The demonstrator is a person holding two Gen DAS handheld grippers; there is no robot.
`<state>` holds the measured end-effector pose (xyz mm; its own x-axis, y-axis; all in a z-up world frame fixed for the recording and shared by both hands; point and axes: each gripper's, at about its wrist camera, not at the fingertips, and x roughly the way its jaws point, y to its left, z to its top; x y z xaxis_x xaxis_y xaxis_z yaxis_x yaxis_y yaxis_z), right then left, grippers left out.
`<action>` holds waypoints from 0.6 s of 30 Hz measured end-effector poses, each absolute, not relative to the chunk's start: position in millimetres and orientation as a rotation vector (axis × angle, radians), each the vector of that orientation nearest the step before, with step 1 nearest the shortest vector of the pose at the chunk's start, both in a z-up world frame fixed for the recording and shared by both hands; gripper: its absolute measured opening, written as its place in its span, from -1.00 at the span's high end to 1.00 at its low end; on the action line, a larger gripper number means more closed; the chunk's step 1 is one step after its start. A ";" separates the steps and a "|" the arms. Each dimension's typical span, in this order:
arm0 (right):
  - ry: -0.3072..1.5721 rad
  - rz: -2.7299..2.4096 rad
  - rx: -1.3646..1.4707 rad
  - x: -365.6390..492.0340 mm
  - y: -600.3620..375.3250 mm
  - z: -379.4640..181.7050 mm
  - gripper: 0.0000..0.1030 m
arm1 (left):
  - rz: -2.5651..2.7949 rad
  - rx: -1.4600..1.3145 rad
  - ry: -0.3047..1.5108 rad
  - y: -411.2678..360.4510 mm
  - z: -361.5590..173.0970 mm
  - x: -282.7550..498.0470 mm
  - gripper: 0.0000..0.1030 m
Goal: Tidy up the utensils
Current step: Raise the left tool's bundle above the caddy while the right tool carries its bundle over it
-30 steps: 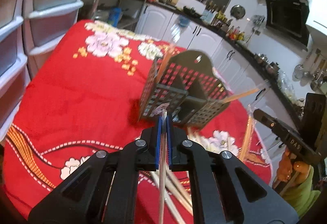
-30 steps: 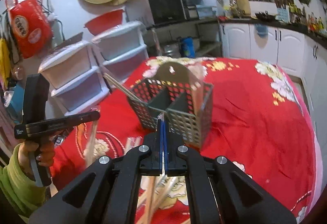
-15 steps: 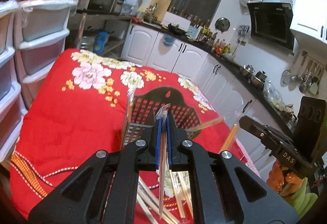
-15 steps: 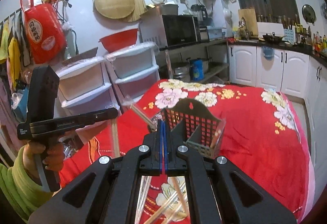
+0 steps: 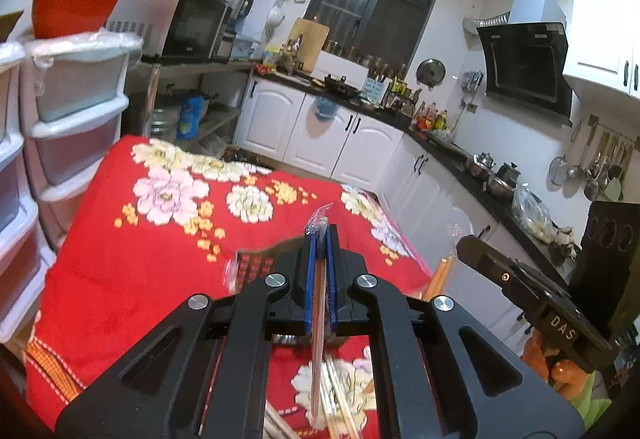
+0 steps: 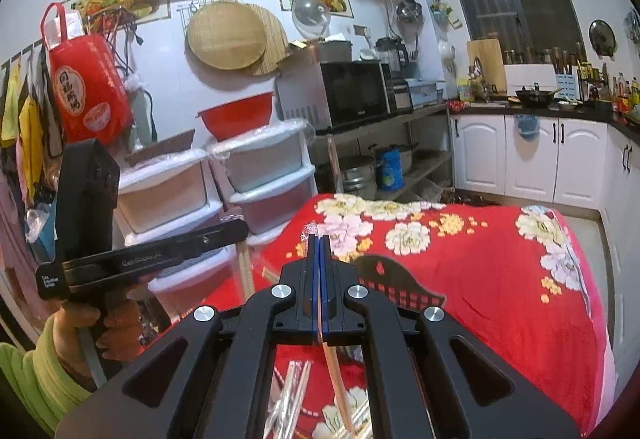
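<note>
My left gripper (image 5: 319,239) is shut on a plastic-wrapped pair of chopsticks (image 5: 318,351), held upright above the table. My right gripper (image 6: 319,245) is shut on another wrapped pair of chopsticks (image 6: 335,371). The dark perforated utensil holder (image 6: 394,285) stands on the red flowered tablecloth (image 6: 500,279), mostly hidden behind both grippers; in the left wrist view only its edge (image 5: 250,265) shows. Several more wrapped chopsticks (image 5: 340,399) lie on the cloth below the grippers, also in the right wrist view (image 6: 292,391).
White plastic drawer units (image 5: 76,119) stand along the table's left side. Kitchen cabinets (image 5: 352,143) and a cluttered counter run behind and to the right. The right-hand gripper body (image 5: 532,307) shows at the left view's right edge.
Both grippers have risen and tilted upward with their chopsticks, away from the utensil holder, which has dropped low in both views and is now largely hidden.
</note>
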<state>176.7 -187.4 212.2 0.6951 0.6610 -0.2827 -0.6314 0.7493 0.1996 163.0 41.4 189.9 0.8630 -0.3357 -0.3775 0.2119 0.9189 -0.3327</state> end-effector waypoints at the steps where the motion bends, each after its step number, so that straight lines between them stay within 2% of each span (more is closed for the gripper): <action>1: 0.343 0.724 0.095 179.1 -186.7 216.1 0.98 | -0.288 -0.285 0.437 40.7 192.9 165.0 0.98; 18: 0.239 0.699 0.129 219.9 -181.5 269.1 0.98 | -0.228 -0.295 0.316 27.0 234.5 208.4 0.98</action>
